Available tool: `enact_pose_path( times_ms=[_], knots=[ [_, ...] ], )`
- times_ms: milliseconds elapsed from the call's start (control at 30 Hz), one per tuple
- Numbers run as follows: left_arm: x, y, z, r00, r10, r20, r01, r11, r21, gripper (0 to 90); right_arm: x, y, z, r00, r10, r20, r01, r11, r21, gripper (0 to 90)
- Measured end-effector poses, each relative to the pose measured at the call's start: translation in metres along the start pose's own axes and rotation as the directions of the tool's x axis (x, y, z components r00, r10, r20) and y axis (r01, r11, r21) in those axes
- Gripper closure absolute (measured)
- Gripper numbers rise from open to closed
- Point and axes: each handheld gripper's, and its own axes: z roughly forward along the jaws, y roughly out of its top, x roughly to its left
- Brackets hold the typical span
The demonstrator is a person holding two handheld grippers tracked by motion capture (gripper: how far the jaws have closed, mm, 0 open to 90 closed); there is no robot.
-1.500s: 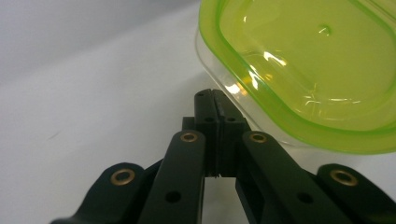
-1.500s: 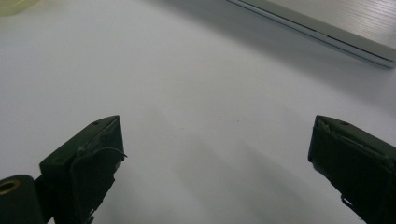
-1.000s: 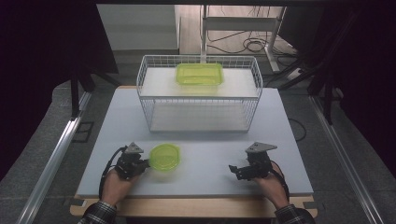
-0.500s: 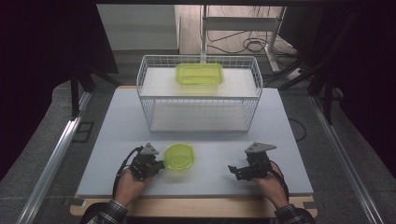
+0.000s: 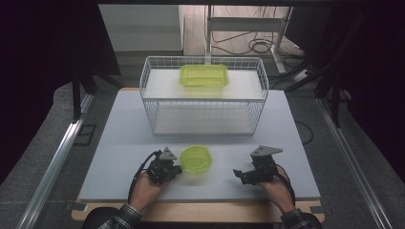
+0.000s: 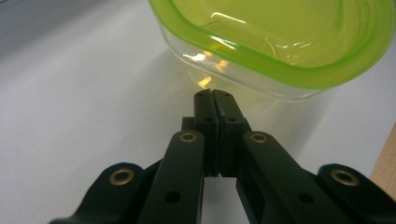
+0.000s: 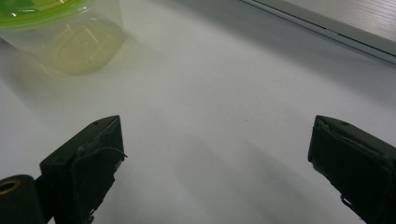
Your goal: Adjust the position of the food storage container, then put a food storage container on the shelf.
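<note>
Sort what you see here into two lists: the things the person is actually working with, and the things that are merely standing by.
In use:
- round green-lidded container
- left gripper, jaws shut, tips beside that container
- right gripper, jaws open, pointing toward it

Standing by:
- white wire basket
- rectangular green-lidded container at the basket's far side
- cables on the floor

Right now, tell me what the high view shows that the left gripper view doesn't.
High view alone: the wire basket with a rectangular green container on its upper shelf, and the right gripper, open. Left gripper view alone: the left gripper with jaws pressed together, just short of the round container. Both: that green-rimmed round container and the white table.
</note>
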Motion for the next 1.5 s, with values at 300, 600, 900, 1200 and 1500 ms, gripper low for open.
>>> enact_pose_path(
  times_ms=[300,600,900,1200,1500],
  knots=[
    [0.005,-0.012,-0.023,0.9970,-0.027,-0.073,0.022,0.9974,-0.068,41.5,0.000,0.002,-0.004,0.9998,0.011,-0.018,-0.011,0.9995,-0.029,3.5],
    [0.008,-0.025,-0.039,0.9930,-0.060,-0.102,0.048,0.9917,-0.119,0.7,0.001,0.002,-0.004,0.9997,0.004,-0.025,-0.005,0.9996,-0.029,3.3],
    [0.007,-0.037,-0.045,0.9924,-0.036,-0.118,0.023,0.9940,-0.107,0.1,0.001,0.001,-0.003,0.9998,0.010,-0.020,-0.010,0.9998,-0.015,1.5],
    [0.005,-0.041,-0.042,0.9842,0.033,-0.174,-0.047,0.9959,-0.078,0.0,0.001,0.005,-0.003,0.9967,0.052,-0.062,-0.055,0.9973,-0.048,1.3],
    [0.005,-0.043,-0.043,0.9780,0.050,-0.203,-0.065,0.9957,-0.066,0.0,0.007,0.022,0.001,0.9908,0.068,-0.117,-0.075,0.9957,-0.054,1.9]
  ],
)
